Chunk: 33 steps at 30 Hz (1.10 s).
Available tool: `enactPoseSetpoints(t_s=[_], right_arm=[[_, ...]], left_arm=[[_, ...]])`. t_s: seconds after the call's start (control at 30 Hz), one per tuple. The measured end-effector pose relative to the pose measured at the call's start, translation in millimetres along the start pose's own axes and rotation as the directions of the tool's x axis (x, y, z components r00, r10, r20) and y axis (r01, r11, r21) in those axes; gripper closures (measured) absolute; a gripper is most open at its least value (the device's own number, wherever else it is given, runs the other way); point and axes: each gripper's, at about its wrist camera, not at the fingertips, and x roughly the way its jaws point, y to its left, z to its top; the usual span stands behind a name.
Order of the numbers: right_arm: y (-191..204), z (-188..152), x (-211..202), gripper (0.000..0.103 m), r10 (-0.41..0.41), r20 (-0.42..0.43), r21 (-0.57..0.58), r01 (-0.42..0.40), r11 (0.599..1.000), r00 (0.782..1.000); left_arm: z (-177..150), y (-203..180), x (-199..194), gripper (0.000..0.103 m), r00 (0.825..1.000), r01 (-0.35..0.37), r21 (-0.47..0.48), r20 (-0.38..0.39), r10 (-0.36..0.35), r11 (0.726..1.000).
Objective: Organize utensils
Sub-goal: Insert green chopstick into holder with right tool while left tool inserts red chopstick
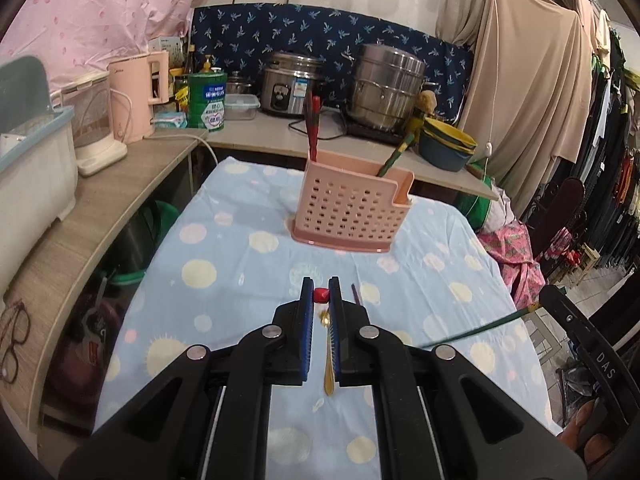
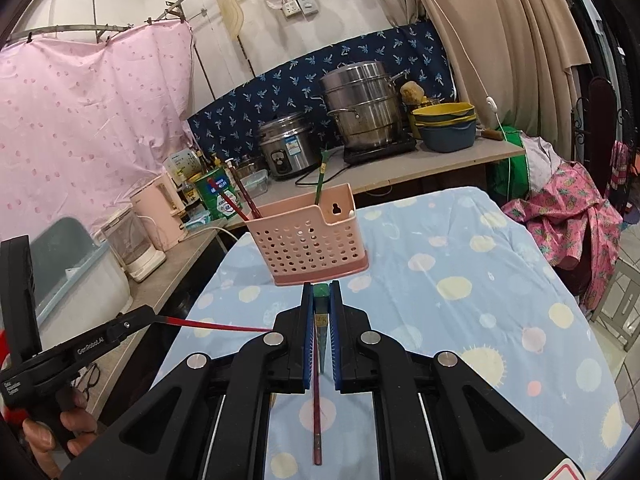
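Observation:
A pink perforated utensil holder [image 1: 352, 208] stands on the blue spotted tablecloth [image 1: 224, 264]. It holds red chopsticks [image 1: 313, 128] at its left and a green chopstick [image 1: 394, 156] at its right. My left gripper [image 1: 321, 294] is shut on a red chopstick [image 1: 321, 295], seen end-on. A gold spoon [image 1: 329, 354] lies on the cloth under it. My right gripper [image 2: 321, 294] is shut on a green chopstick [image 2: 321, 322], just short of the holder [image 2: 308, 240]. A dark red chopstick [image 2: 317, 412] lies on the cloth below. The left gripper's red chopstick also shows in the right wrist view [image 2: 216, 325].
A wooden counter [image 1: 76, 216] to the left carries a pink kettle [image 1: 138, 92] and a dish rack [image 1: 32, 168]. Behind the table stand a rice cooker [image 1: 290, 86], a steel steamer pot [image 1: 384, 88] and stacked bowls [image 1: 448, 148]. Clothes hang at the right.

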Motion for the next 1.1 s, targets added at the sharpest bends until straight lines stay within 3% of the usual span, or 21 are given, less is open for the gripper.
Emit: enactPoseSetpoints(t_s=[0.4, 0.67, 1.1], right_arm=[[-1.0, 50.6, 22.6, 0.096, 0.032, 0.048, 0.021, -0.033, 0.999, 0.998], [2.6, 95.8, 43.0, 0.096, 0.050, 0.108, 0.028, -0.053, 0.998, 0.993], [13.4, 188.3, 96.0, 0.096, 0.064, 0.237, 0.071, -0.083, 0.994, 0.970]], left_arm=[[55.8, -5.8, 5.2, 0.096, 0.997, -0.009, 0.019, 0.082, 0.008, 1.000], [110.4, -17.9, 9.7, 0.096, 0.986, -0.022, 0.034, 0.168, 0.016, 0.999], [207.3, -36.1, 10.4, 0.096, 0.915, -0.010, 0.029, 0.403, -0.003, 1.000]])
